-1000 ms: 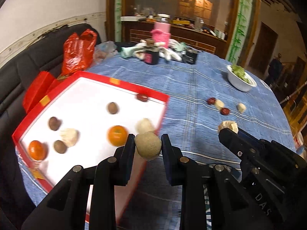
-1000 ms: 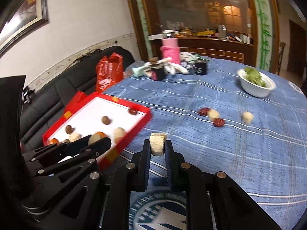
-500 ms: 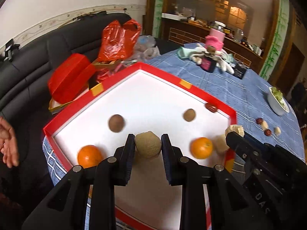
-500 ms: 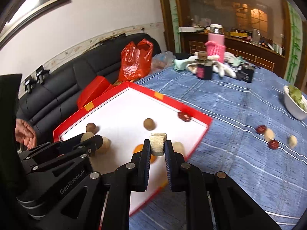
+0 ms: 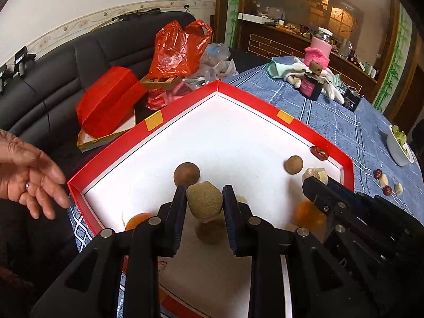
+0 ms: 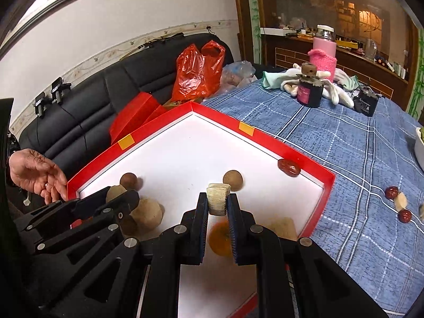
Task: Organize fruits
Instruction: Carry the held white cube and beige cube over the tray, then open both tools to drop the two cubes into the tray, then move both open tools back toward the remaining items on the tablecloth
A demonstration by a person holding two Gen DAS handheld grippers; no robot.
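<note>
Blue checked cloth covers the counter; over the red tray (image 5: 265, 111) at its near-left edge, both tilt downward: left gripper (image 5: 204, 206) clamps a tan fruit (image 5: 204, 204), right gripper (image 6: 217, 204) pinches a pale chunk (image 6: 217, 198).

Black left claw (image 5: 204, 206), silver screws, ridged pads, black right claw (image 6: 216, 202)

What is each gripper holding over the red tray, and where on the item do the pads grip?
Left gripper: tan round fruit, pinched at opposite sides. Right gripper: pale cut chunk, clamped on its two side faces.
</note>
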